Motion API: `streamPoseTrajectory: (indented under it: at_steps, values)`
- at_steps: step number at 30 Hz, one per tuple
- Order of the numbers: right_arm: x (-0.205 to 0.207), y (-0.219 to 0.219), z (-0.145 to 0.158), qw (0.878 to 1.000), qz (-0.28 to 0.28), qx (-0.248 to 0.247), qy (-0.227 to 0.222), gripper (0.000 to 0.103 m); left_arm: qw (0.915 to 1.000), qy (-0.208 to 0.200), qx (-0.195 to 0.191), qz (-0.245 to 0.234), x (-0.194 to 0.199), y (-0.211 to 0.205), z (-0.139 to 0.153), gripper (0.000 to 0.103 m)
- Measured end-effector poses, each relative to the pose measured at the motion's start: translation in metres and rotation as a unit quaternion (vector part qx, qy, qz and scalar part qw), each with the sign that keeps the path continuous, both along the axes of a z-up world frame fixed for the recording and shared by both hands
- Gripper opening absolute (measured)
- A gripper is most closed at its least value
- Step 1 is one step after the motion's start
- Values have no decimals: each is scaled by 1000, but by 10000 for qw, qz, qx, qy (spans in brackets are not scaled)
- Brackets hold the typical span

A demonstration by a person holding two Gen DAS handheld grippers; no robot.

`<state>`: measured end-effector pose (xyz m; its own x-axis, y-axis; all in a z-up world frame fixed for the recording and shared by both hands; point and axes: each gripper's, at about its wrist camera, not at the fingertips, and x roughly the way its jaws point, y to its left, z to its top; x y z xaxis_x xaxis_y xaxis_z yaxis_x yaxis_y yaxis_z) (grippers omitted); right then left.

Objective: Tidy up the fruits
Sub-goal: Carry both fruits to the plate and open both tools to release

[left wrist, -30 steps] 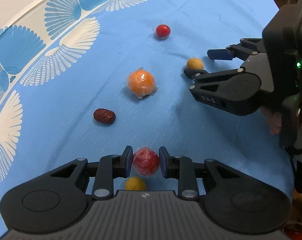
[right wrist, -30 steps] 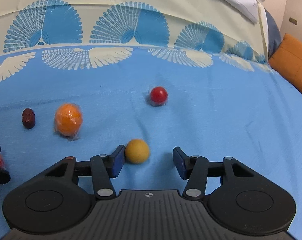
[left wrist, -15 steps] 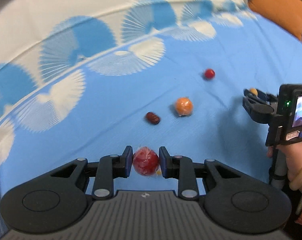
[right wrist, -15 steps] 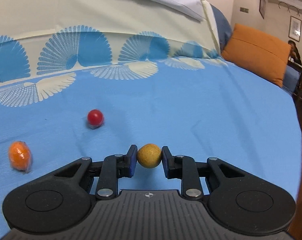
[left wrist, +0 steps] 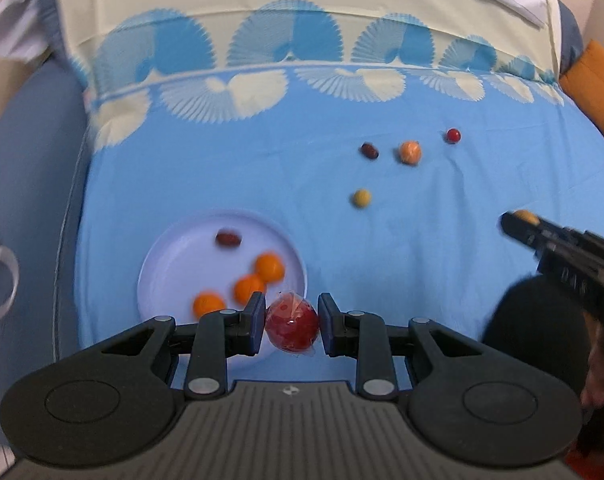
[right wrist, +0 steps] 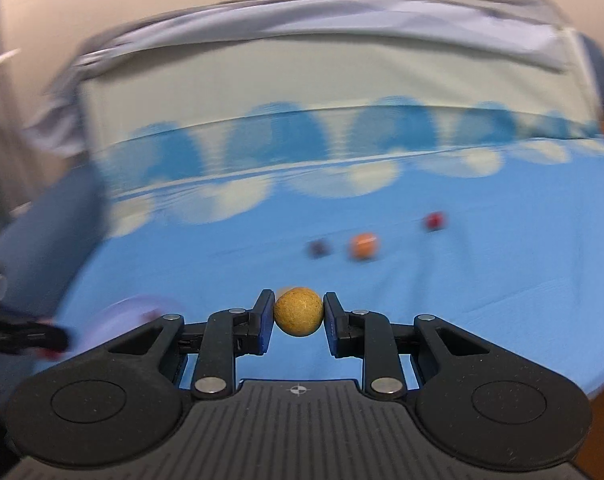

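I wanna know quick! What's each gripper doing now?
Left gripper: closed on the red fruit.
Right gripper: closed on the yellow ball.

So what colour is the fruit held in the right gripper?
Mustard yellow, with a speckled skin; the yellow fruit shows best in the right wrist view.

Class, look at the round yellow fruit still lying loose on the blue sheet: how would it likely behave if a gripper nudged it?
The loose yellow fruit looks ball-shaped, so a nudge would probably send it rolling. The blue sheet looks soft, which may slow it. It seems small and probably light, so even a gentle touch should move it.
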<state>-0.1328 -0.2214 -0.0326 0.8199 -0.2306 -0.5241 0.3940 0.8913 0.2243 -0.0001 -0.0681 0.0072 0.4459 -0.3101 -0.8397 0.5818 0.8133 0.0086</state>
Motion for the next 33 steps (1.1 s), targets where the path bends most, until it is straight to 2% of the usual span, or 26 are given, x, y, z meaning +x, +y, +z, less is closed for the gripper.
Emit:
streamPoseTrajectory:
  at_steps: [4, 9, 18, 25, 33]
  values:
    - [-8, 55, 15, 9963, 813, -278, -16, 28, 9995, -131, 13, 299, -26, 37, 8, 31]
    - [-17, 95, 25, 9891, 1326, -647, 33, 28, 9969, -279, 111, 734, -47, 70, 13, 31]
    - [-28, 121, 34, 9868, 1308, -955, 70, 28, 9944, -145, -31, 1043, -60, 103, 7, 31]
    - [-27, 131, 35, 9839, 1387, -1111, 173, 28, 9941, -254, -95, 1051, -62, 108, 9, 31]
    - [-21, 132, 34, 9832, 1415, -1118, 290, 28, 9939, -181, -114, 1085, -58, 112, 5, 31]
